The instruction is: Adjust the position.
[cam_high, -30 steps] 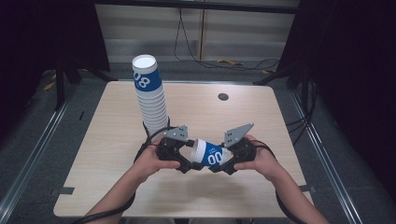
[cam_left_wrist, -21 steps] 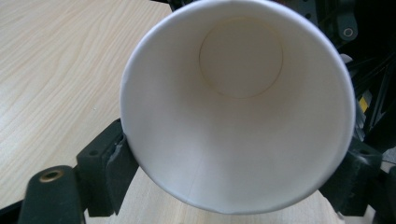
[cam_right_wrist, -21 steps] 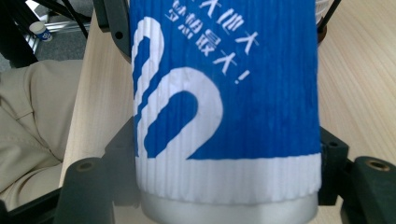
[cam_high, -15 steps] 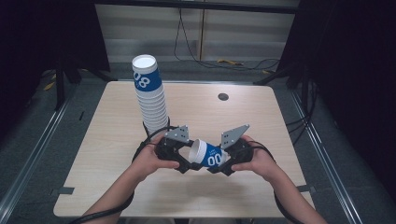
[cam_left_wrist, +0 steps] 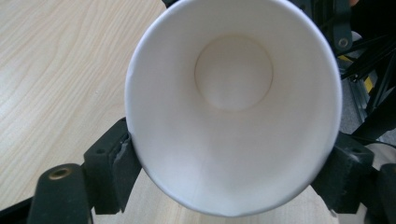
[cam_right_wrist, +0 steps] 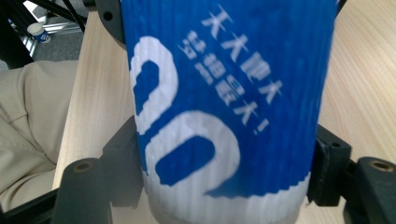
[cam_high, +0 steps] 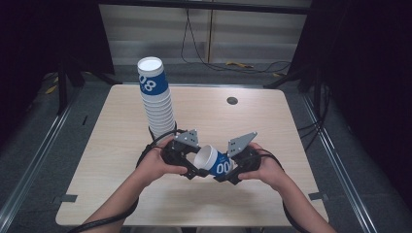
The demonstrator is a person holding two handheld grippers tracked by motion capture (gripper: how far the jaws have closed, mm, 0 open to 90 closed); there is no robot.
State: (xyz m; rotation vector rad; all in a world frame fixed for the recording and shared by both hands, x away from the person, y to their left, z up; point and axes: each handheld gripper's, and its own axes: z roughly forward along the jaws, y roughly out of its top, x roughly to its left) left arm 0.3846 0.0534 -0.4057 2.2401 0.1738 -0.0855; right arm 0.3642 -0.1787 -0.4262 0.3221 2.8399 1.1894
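- A person at a pale wooden table (cam_high: 121, 160) holds one blue-and-white paper cup (cam_high: 214, 161) between two hand-held grippers, just above the near middle of the tabletop
- The cup lies on its side, its white open mouth turned towards the person's left and its base towards the right; white "00"-like numerals show on the blue band
- The left gripper (cam_high: 190, 167), in the person's left hand (cam_high: 153, 165), has its jaws around the rim end; they have just been closing, and in the left gripper view the black pads (cam_left_wrist: 122, 161) sit against the cup's (cam_left_wrist: 233, 102) rim on both sides, the white inside and round bottom facing the camera
- The right gripper (cam_high: 224, 174), in the right hand (cam_high: 265, 167), pinches the cup's body near its base; the right gripper view shows the ribbed blue wall (cam_right_wrist: 224, 93) with white characters standing between the two black jaws, pads touching each flank; these jaws have just been easing open a little, yet the cup is between them and touched
- A tall stack of matching cups (cam_high: 155, 99) stands upright behind the left gripper, leaning slightly, topmost rim open upward, well apart from the held cup
- A small dark round hole (cam_high: 232, 100) sits in the tabletop towards the far right
- A beige sleeve (cam_right_wrist: 28, 130) shows at the table's edge in the right gripper view
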